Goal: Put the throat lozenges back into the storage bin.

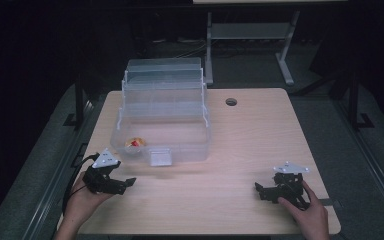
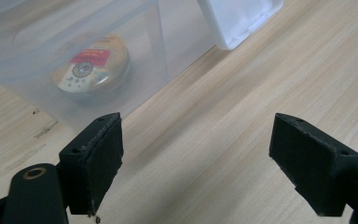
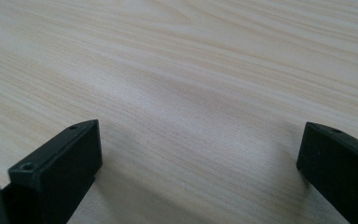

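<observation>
One tin [image 2: 92, 66] lies ahead of left tool [image 2: 196, 161].

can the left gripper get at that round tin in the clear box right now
Probably not head-on: the clear box wall stands between the open left gripper and the round tin. The box's top looks open, so reaching over may work.

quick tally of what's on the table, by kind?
Clear plastic box, lid open: 1
Round tin inside the box: 1
Grippers: 2, left gripper and right gripper, both open and holding nothing
Total: 4
</observation>
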A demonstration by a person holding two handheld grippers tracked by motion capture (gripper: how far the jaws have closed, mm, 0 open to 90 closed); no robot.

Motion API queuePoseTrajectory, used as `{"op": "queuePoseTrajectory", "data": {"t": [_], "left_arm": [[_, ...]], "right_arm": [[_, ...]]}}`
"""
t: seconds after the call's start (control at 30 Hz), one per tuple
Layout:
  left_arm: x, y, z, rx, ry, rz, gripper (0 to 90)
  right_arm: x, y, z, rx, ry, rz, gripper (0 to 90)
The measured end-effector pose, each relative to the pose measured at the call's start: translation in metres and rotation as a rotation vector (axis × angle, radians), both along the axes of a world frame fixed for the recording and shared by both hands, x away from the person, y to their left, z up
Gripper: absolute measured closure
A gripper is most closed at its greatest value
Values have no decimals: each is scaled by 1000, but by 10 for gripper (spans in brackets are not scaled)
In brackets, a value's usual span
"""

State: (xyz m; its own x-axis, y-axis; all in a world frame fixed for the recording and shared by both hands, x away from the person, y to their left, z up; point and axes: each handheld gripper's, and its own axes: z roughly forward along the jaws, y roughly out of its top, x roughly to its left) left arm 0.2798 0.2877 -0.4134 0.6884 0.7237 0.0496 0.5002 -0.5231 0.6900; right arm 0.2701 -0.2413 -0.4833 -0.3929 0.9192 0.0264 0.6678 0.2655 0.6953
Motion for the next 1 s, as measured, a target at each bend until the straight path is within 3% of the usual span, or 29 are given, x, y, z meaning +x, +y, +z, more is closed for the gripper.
{"op": "queuePoseTrajectory", "data": {"t": [0.23,0.7,0.93,1.0], "left_arm": [[-6,-1,-15,-12,1,10,163],[-8,-2,-43,27,54,10,144],[-8,0,-50,33,49,16,127],[-8,-1,-53,12,52,11,119]], "right_arm": [[0,0,0,0,0,0,0],[0,0,0,0,0,0,0],[0,0,0,0,0,0,0],[0,0,0,0,0,0,0]]}}
